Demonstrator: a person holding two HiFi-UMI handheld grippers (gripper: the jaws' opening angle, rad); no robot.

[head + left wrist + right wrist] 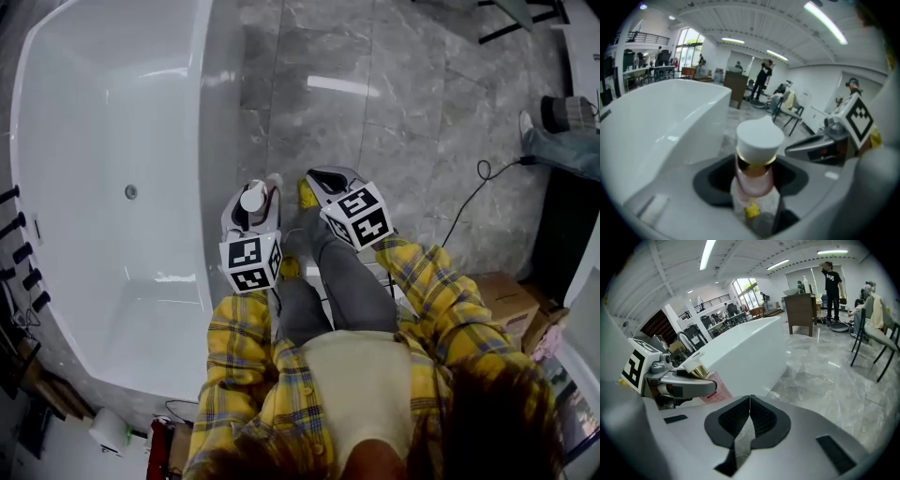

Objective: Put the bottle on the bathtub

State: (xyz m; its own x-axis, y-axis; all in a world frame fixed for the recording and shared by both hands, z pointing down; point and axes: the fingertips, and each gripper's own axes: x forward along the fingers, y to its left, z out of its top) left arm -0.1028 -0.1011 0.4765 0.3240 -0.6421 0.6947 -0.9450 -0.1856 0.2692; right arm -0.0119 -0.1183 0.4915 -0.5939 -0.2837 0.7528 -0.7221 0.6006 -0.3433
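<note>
Beside the bathtub [103, 112] our left gripper [751, 180] pinches the bottle [758, 140] below its cap; probably light, stiff, slippery. Our right gripper [749, 416] is pressed together.

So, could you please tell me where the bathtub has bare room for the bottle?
The bathtub rim between the basin and the grey floor is bare along its length, just beside the left gripper holding the bottle. The far side is crowded by black fittings.

Clear bottle [756, 187] with white cap and gold collar, upright, clamped in left gripper [752, 180], beside white bathtub [103, 141]
</note>
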